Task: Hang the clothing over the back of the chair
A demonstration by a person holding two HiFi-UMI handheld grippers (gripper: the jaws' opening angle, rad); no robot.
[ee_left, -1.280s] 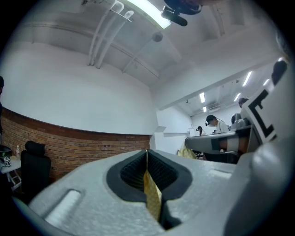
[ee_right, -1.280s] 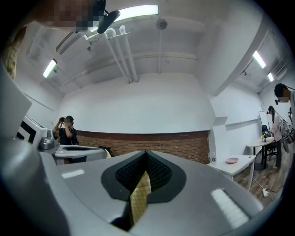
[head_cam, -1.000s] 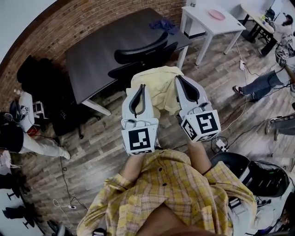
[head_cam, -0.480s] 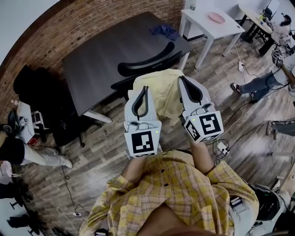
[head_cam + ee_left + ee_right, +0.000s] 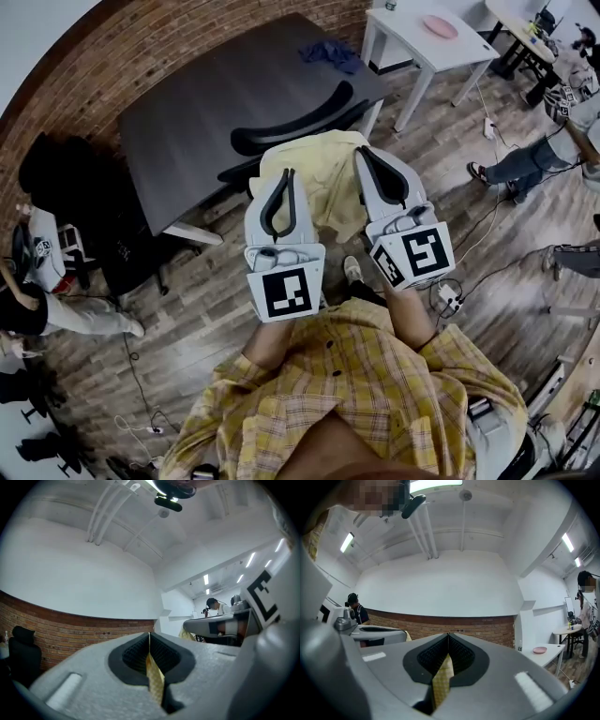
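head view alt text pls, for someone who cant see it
Seen from above, a person holds a yellow garment between a left tool and a right tool, both shut on it, near a black chair by a dark table.

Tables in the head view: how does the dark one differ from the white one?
The dark table is far larger than the white table. The dark table bears a blue cloth, the white table a pink plate. A black chair stands at the dark table, none at the white table. Both stand on the wood floor.
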